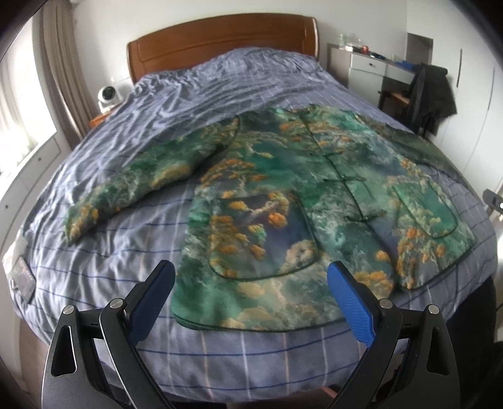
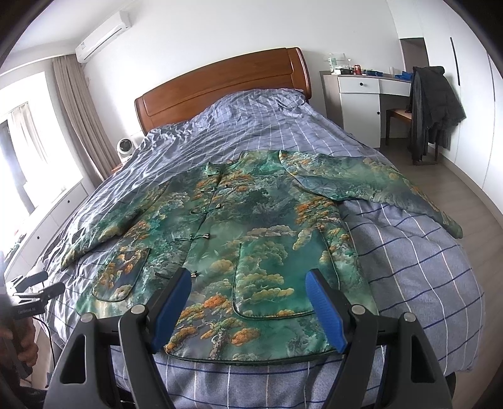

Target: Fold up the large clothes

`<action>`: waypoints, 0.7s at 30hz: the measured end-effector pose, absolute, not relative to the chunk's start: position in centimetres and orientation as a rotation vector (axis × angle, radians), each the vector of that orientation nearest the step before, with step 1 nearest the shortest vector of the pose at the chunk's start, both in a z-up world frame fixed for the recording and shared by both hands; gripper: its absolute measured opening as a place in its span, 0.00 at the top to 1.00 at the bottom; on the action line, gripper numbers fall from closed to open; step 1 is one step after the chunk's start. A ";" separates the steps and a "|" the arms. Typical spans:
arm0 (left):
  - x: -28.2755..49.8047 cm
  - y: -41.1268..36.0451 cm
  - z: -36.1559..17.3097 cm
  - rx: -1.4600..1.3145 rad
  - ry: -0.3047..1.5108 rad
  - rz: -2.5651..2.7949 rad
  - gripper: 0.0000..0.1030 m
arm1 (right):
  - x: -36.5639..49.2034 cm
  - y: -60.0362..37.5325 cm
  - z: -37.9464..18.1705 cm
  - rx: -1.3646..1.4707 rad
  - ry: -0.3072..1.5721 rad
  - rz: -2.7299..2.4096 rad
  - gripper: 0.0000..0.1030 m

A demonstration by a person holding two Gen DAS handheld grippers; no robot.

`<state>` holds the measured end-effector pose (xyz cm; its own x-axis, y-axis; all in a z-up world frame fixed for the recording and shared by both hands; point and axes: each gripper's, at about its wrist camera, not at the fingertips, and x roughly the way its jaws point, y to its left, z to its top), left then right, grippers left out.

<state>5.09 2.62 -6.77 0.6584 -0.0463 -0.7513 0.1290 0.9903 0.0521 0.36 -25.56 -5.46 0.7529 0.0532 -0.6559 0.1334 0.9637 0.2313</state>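
Hovering above the jacket [image 1: 283, 195] hem: left gripper [image 1: 251, 295] and right gripper [image 2: 250, 302], jaws wide apart, holding nothing, touching nothing.

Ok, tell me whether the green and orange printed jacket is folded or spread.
Spread: jacket lies flat, both sleeves out on the bed.

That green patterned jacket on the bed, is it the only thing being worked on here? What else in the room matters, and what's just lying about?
Part of the job:
- green patterned jacket, spread flat, not yet folded
- bed it lies on
- left gripper, open
- right gripper, open

Just lying about:
- dark coat on the chair
- white desk with clutter
- small white fan
- air conditioner
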 end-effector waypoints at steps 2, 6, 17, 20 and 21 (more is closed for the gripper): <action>5.0 2.2 -7.1 0.101 0.861 -0.110 0.05 | 0.4 -25.6 -5.6 0.275 0.719 -0.047 0.25; 4.6 1.3 -6.8 0.099 0.861 -0.156 0.05 | 0.3 -25.7 -5.6 0.274 0.719 -0.046 0.25; 2.6 -1.7 -5.3 0.234 0.792 -0.292 0.02 | 0.0 -26.4 -6.1 0.284 0.713 -0.073 0.25; 3.0 -1.2 -4.5 0.171 0.785 -0.292 0.02 | 0.0 -26.3 -6.1 0.283 0.713 -0.076 0.25; 3.1 -1.0 -4.3 0.157 0.778 -0.278 0.02 | 0.0 -26.3 -6.1 0.283 0.714 -0.076 0.25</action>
<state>3.11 -1.00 -4.27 0.6779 -0.1891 -0.7104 0.3044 0.9518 0.0371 -0.03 -26.32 -6.11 0.7551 0.0276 -0.6551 0.1646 0.9591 0.2302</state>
